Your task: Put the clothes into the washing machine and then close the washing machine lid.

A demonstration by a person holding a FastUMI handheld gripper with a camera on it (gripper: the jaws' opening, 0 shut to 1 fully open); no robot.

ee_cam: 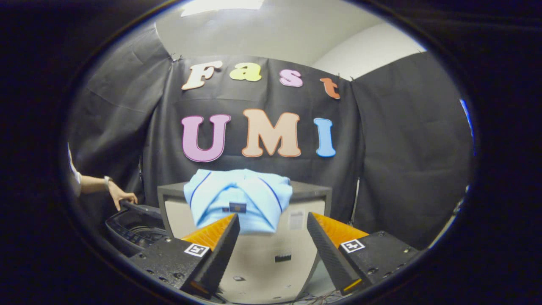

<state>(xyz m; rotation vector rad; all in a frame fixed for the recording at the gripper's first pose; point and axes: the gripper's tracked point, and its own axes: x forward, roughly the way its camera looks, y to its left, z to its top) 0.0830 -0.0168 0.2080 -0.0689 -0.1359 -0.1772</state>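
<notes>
The gripper (273,222) is hanging with its fingers (220,241) spread well apart, nothing between them, pointing straight at the front of a pale cabinet (262,262). Just beyond the fingertips, a folded light-blue garment (239,199) is lying on the cabinet's dark top and drooping over its front edge, its lower hem sitting just above and slightly left of the gap between the fingers. Its long side is running left to right, across the line of the fingers. So the clothes are lying dead ahead and a little high. Farther left and lower, the washing machine (135,231) is standing open, with a person's hand (120,197) resting on its raised lid (137,207).
</notes>
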